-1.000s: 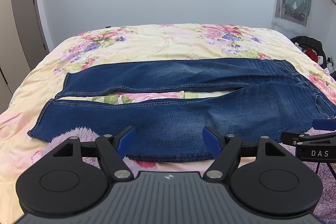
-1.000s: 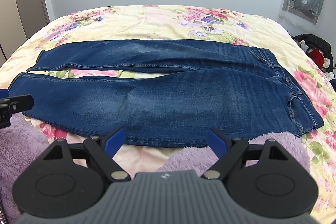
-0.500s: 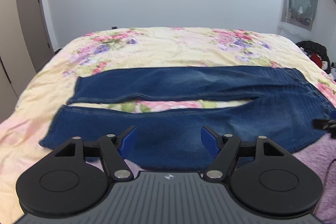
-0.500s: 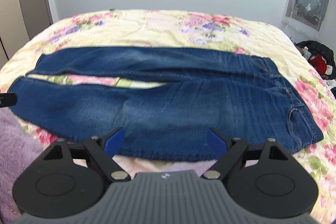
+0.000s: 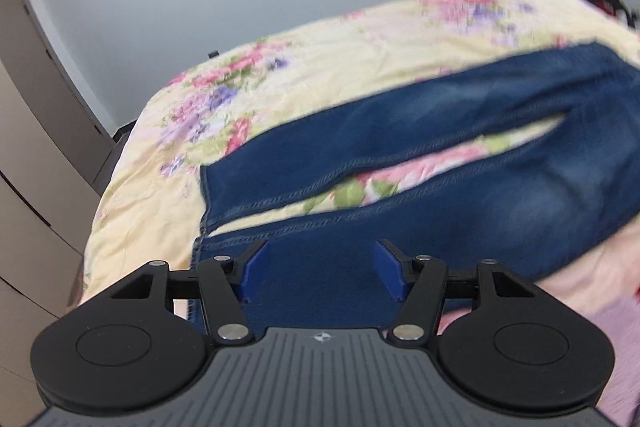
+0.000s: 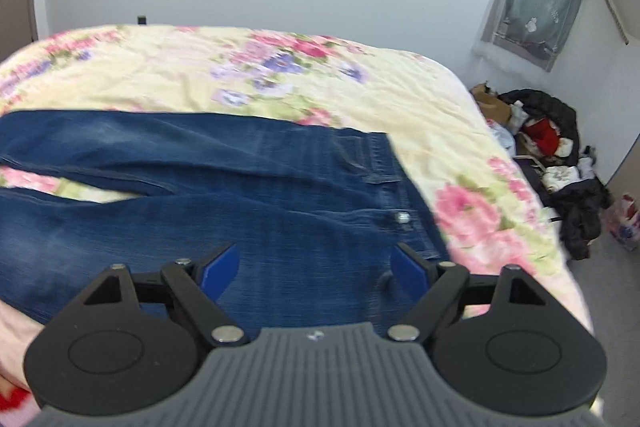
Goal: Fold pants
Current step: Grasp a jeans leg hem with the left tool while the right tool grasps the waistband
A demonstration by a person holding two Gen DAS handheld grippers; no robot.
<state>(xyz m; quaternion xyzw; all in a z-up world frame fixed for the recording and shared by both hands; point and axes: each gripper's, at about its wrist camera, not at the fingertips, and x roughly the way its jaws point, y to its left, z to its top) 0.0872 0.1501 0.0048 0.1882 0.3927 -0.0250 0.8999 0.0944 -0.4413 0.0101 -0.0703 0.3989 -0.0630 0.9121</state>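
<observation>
Jeans [image 5: 460,155] flat beneath both spread claws

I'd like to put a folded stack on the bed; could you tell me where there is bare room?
The floral bedspread is bare between the jeans and the far wall, and right of the waistband. Crowded: the clothes pile on the floor.

Dark blue denim pants [image 5: 460,155] lie flat and unfolded across the bed, front up, 2 legs slightly parted, hems to the left, buttoned waistband [image 6: 400,195] at the right.
</observation>
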